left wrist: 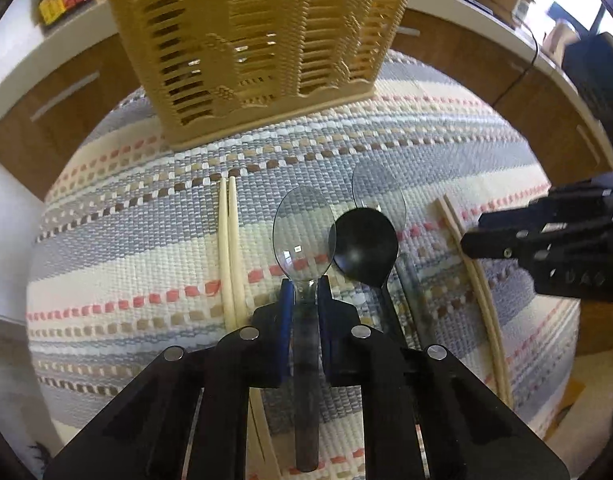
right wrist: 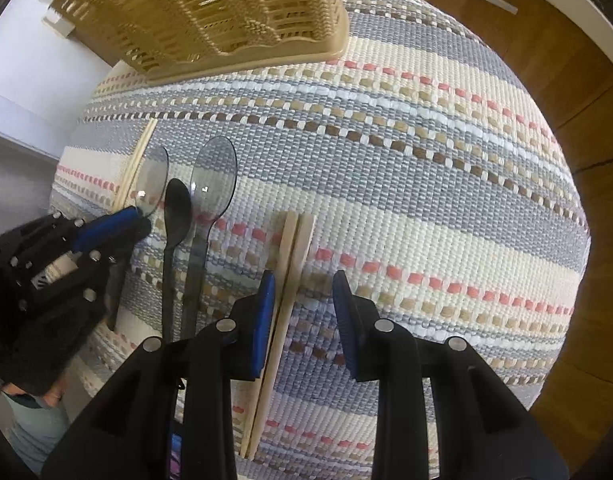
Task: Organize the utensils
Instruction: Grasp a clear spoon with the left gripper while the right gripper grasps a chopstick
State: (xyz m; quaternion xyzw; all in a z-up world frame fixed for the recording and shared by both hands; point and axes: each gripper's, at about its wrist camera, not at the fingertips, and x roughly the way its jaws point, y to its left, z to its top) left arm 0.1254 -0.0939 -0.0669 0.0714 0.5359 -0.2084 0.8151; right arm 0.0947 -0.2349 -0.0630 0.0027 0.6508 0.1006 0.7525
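Chopsticks (left wrist: 231,248), a pale pair lying side by side, sit at nine o'clock of the left gripper (left wrist: 305,292), just beside its blue-padded fingers. That gripper is clenched on the neck of a clear plastic spoon (left wrist: 302,232), whose smooth see-through bowl points toward twelve o'clock and whose smoky handle runs back between the fingers. At three o'clock of it lies a glossy black spoon (left wrist: 364,244), its bowl overlapping the bowl of a second clear spoon (left wrist: 380,194) beyond it. A second chopstick pair (right wrist: 290,264) lies further toward three o'clock; the right gripper (right wrist: 304,304) hangs over it with its fingers spread wide, the left pad just beside the sticks, so it is released and holds nothing.

All of this rests on a woven mat (right wrist: 426,168) of coarse ribbed weave, banded in grey, cream, coral and brown. At twelve o'clock stands a tan plastic basket (left wrist: 258,48) with slotted, wicker-patterned walls, upright on the mat's far edge. Wood flooring (right wrist: 566,92) shows around the mat.
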